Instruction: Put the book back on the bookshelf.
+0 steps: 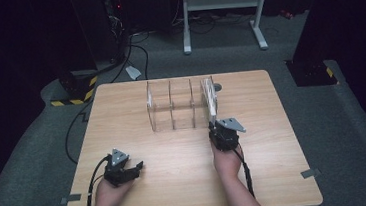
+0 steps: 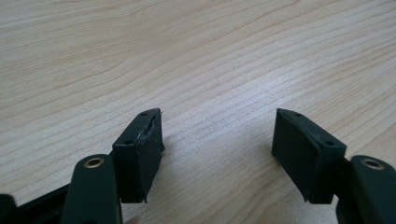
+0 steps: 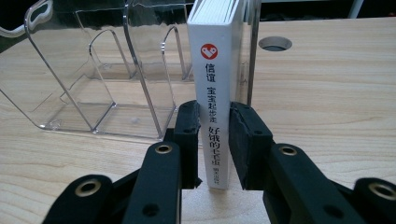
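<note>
The white book (image 3: 215, 93) stands upright on its bottom edge at the rightmost slot of the clear acrylic file rack (image 3: 100, 84), its spine with the red logo and printed characters turned back toward the person and its long axis vertical; its depth runs away from the person into the rack, as the high view also shows, where the book (image 1: 211, 99) sits at the rack's (image 1: 171, 104) right end. The right gripper (image 3: 215, 144) is clamped on the book, its two black pads pressing the front and back covers low on the spine, and this low, square grip seems chosen to keep the thin volume from tipping while it is slid between the rack's clear dividers. Judging by how far the spine stands proud of the rack's front edge, the book looks only partly seated. The left gripper (image 2: 217, 140) rests well apart near the table's (image 1: 188, 183) front-left, jaws wide with nothing between them, bare wood beneath, apparently parked out of the way. A round cable hole (image 3: 275, 43) lies in the tabletop just beyond the rack.
</note>
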The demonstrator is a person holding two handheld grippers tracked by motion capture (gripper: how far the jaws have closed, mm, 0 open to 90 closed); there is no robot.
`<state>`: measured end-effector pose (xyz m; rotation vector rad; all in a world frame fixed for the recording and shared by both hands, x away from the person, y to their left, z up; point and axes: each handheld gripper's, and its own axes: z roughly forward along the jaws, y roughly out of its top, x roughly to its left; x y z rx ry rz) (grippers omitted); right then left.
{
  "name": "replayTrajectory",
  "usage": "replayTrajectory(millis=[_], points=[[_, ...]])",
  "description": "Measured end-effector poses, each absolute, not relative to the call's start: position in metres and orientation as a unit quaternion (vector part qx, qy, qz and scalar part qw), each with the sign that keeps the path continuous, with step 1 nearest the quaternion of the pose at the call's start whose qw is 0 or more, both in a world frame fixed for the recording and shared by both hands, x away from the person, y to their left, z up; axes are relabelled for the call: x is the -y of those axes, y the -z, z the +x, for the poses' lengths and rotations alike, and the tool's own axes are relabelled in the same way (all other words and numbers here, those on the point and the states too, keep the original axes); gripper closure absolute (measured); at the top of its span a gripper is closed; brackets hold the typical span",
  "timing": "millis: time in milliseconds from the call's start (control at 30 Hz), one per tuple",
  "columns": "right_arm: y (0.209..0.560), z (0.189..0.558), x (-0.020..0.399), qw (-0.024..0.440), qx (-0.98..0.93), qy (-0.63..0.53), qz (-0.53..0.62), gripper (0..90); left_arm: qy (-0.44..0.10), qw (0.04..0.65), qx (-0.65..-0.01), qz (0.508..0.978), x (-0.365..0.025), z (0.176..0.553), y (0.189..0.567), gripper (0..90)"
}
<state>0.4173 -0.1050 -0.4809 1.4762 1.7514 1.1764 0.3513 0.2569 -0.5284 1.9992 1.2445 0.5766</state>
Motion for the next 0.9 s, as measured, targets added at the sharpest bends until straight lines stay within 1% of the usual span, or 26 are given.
replayTrajectory(millis=[767,900], points=[[0.4801,0.42,0.1044,0.284,-0.652,-0.437,0.55,72.9,-0.223,0.351,-0.48,0.772,-0.2569,0.3512,0.5284,33.5],[0.4793,0.4194,0.1043,0.283,-0.651,-0.442,0.549,70.7,-0.223,0.35,-0.479,0.773,-0.257,0.3512,0.5283,33.5]])
